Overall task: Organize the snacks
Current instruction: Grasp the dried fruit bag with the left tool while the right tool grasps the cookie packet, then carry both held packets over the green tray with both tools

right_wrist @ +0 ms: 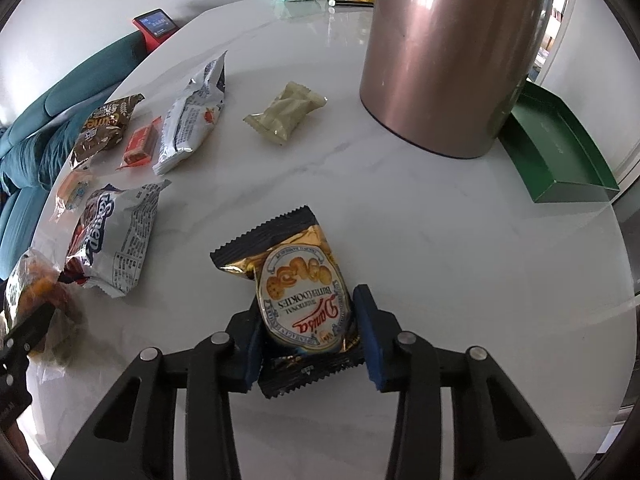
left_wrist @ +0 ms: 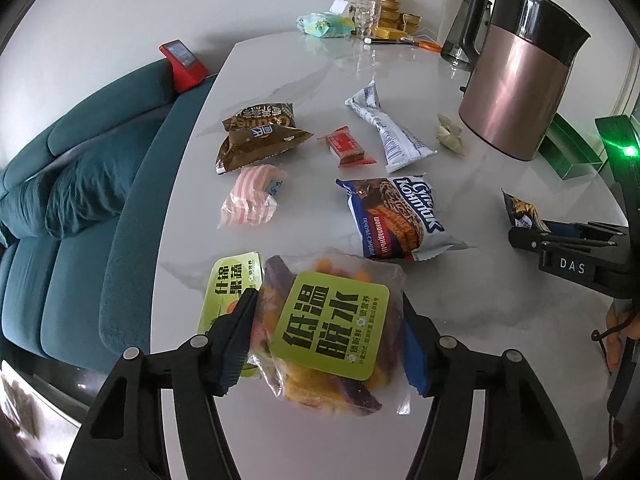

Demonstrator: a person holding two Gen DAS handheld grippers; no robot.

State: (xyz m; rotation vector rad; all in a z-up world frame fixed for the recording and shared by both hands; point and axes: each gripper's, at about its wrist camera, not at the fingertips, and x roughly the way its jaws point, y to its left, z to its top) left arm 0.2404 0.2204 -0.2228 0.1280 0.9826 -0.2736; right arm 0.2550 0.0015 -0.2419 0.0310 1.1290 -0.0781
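Observation:
My left gripper (left_wrist: 326, 344) is shut on a clear bag of dried fruit chips with a green label (left_wrist: 332, 328), held just above the white marble table (left_wrist: 480, 312). A second green-labelled pack (left_wrist: 228, 292) lies under its left finger. My right gripper (right_wrist: 308, 336) is shut on a black and gold Danisa butter cookie pack (right_wrist: 304, 300); it shows at the right of the left wrist view (left_wrist: 560, 248). Loose snacks lie on the table: a blue cookie pack (left_wrist: 400, 216), a brown pack (left_wrist: 256, 136), a pink striped pack (left_wrist: 250, 196), a red candy (left_wrist: 348, 146), a white pack (left_wrist: 384, 128) and a pale green pack (right_wrist: 284, 112).
A copper-coloured kettle (right_wrist: 452, 48) stands at the back right. An open green box (right_wrist: 556, 148) lies beside it near the table's right edge. A teal sofa (left_wrist: 60, 184) runs along the table's left edge. Cups, gold bowls and clutter (left_wrist: 380, 16) stand at the far end.

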